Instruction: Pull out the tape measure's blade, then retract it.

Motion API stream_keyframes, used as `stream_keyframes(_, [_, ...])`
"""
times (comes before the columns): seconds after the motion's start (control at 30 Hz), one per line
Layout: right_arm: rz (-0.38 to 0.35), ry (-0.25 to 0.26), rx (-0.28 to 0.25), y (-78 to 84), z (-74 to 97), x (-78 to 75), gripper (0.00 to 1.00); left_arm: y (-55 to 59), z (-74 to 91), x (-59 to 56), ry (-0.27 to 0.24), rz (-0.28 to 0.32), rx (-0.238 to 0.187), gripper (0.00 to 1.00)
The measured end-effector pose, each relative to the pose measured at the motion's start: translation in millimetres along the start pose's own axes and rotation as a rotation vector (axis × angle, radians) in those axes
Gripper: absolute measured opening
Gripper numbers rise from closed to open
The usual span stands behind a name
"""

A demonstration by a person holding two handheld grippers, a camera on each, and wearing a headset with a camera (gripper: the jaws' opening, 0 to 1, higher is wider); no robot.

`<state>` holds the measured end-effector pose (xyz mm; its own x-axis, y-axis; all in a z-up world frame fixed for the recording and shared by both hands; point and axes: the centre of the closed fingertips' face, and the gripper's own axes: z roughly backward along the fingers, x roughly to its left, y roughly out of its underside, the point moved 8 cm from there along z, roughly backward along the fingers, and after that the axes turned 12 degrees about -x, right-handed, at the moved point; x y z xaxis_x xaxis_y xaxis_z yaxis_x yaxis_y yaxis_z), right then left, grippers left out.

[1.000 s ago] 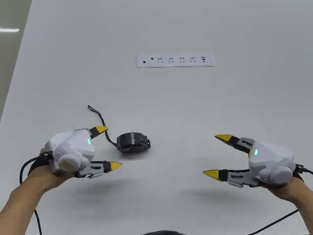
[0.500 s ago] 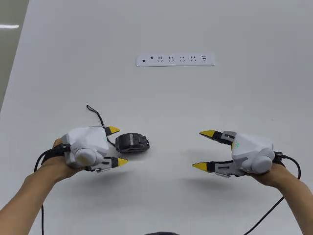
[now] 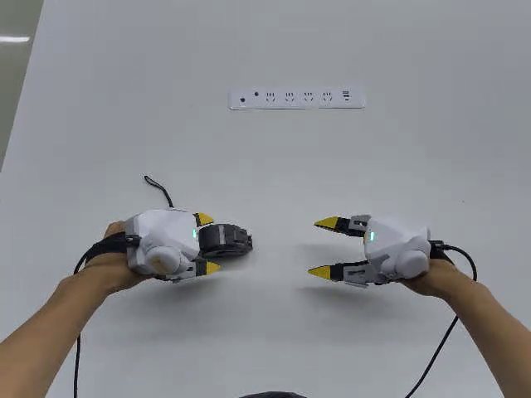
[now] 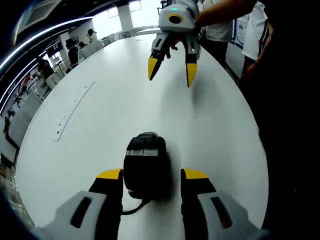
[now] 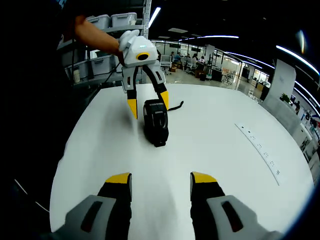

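Observation:
A black tape measure (image 3: 226,240) lies on the white table (image 3: 274,166), its blade fully inside the case. My left gripper (image 3: 209,243) is open, with one yellow-tipped jaw on each side of the case and a small gap at each side in the left gripper view. There the tape measure (image 4: 146,165) sits between the left gripper's (image 4: 152,175) jaws. My right gripper (image 3: 322,247) is open and holds nothing, a short way to the right, pointing at the case. In the right gripper view, the tape measure (image 5: 156,121) lies ahead of the right gripper (image 5: 161,178), under the left gripper (image 5: 148,106).
A white power strip (image 3: 296,99) lies flat at the far side of the table. The tape measure's thin black strap (image 3: 158,189) trails off behind the left gripper. Black cables run back from both grippers along the person's arms.
My left gripper has moved right until its jaws straddle the tape measure. My right gripper has moved left, closer to the case. The tape measure has stayed in place.

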<state>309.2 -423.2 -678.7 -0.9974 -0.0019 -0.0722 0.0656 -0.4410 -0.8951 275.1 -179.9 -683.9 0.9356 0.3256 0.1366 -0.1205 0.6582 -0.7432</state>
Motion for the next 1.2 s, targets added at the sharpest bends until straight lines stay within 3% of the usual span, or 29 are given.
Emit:
stream_keyframes(0.57, [0.002,-0.066,0.002,0.5,-42.9,-7.4,0.4,12.1,-11.0,7.9,0.028,0.001,0.011,0.36])
stream_keyframes(0.9, [0.016,-0.125,0.012,2.5,-65.6,-8.7,0.37,11.9,-10.2,9.3,0.046,0.005,-0.008,0.32])
stream_keyframes(1.2, [0.019,-0.149,0.005,1.6,-83.0,-5.1,0.32,12.0,-9.9,8.7,0.074,-0.019,0.001,0.31])
